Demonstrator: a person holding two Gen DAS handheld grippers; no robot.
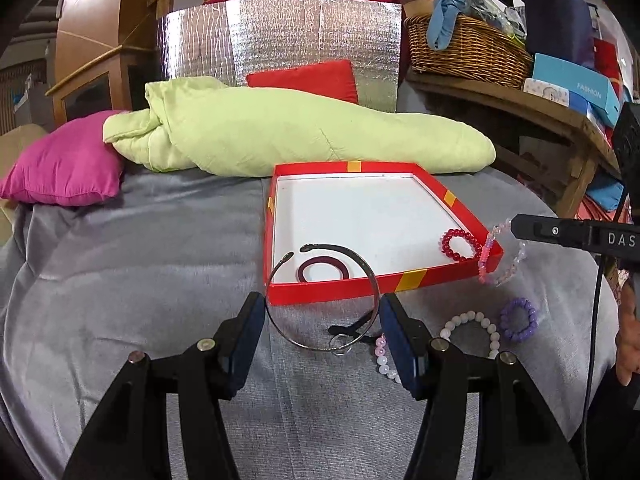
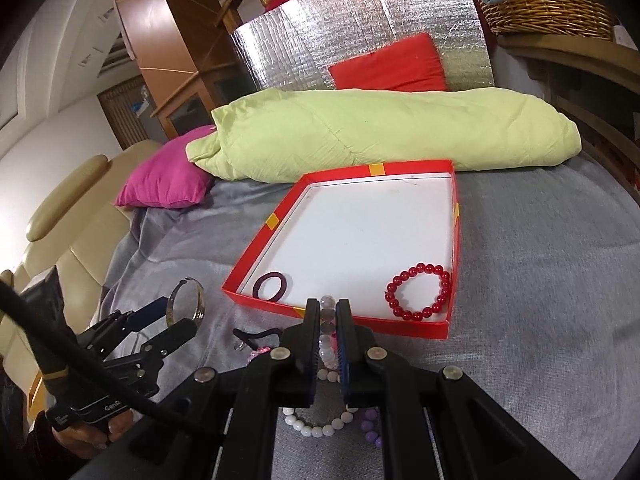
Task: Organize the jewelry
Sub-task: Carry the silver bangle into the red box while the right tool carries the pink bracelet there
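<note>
A shallow red box (image 1: 414, 280) (image 2: 450, 240) with a white floor lies on the grey bedspread. In it are a dark maroon hair tie (image 1: 322, 270) (image 2: 270, 286) and a red bead bracelet (image 1: 460, 244) (image 2: 420, 292). My left gripper (image 1: 322, 320) (image 2: 182, 314) is shut on a silver open bangle (image 1: 374, 280) (image 2: 198, 300) held just before the box's near wall. My right gripper (image 2: 329, 308) (image 1: 514, 226) is shut on a pink and clear bead bracelet (image 1: 490, 258) (image 2: 327, 314) hanging over the box's near right corner.
On the bedspread near the box lie a white bead bracelet (image 1: 474, 328) (image 2: 316, 430), a purple bead bracelet (image 1: 518, 318) (image 2: 370, 430), a black hair tie (image 1: 352, 330) (image 2: 256, 336) and pale pink beads (image 1: 382, 356). A green quilt (image 1: 300, 136) and magenta pillow (image 1: 64, 168) lie behind.
</note>
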